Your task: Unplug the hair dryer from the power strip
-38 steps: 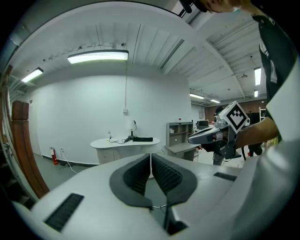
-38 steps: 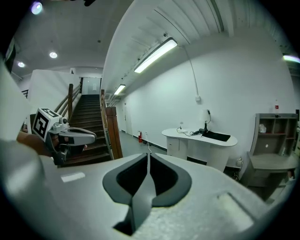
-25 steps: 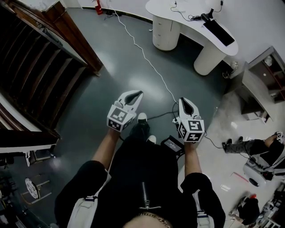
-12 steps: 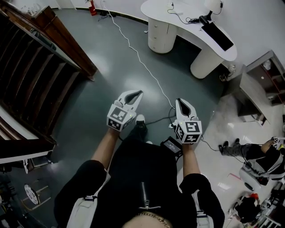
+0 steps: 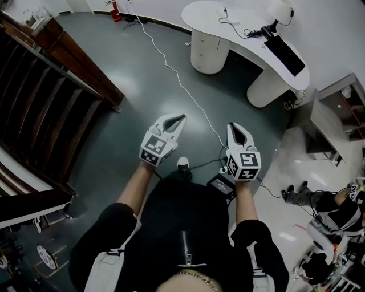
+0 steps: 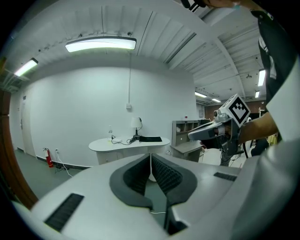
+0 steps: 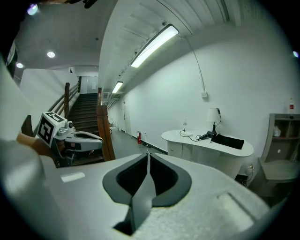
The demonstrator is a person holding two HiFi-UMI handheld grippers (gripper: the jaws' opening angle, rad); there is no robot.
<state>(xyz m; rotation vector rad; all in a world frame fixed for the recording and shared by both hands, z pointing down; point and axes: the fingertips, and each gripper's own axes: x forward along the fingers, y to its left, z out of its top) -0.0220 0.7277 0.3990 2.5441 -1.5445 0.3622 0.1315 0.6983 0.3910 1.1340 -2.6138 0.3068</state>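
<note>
While the person walks on toward the curved white desk (image 5: 199,11), both grippers ride forward with them, and the wooden stair rail (image 5: 85,63) slips back beside the left gripper (image 5: 179,118). That gripper and the right gripper (image 5: 234,126) both stay clenched on nothing. Neither hair dryer nor power strip can be made out. They probably lie ahead of the jaws, at the desk or along the white floor cable (image 5: 197,101), which runs in beneath the right jaws. This is approach only, with no unplugging begun.
</note>
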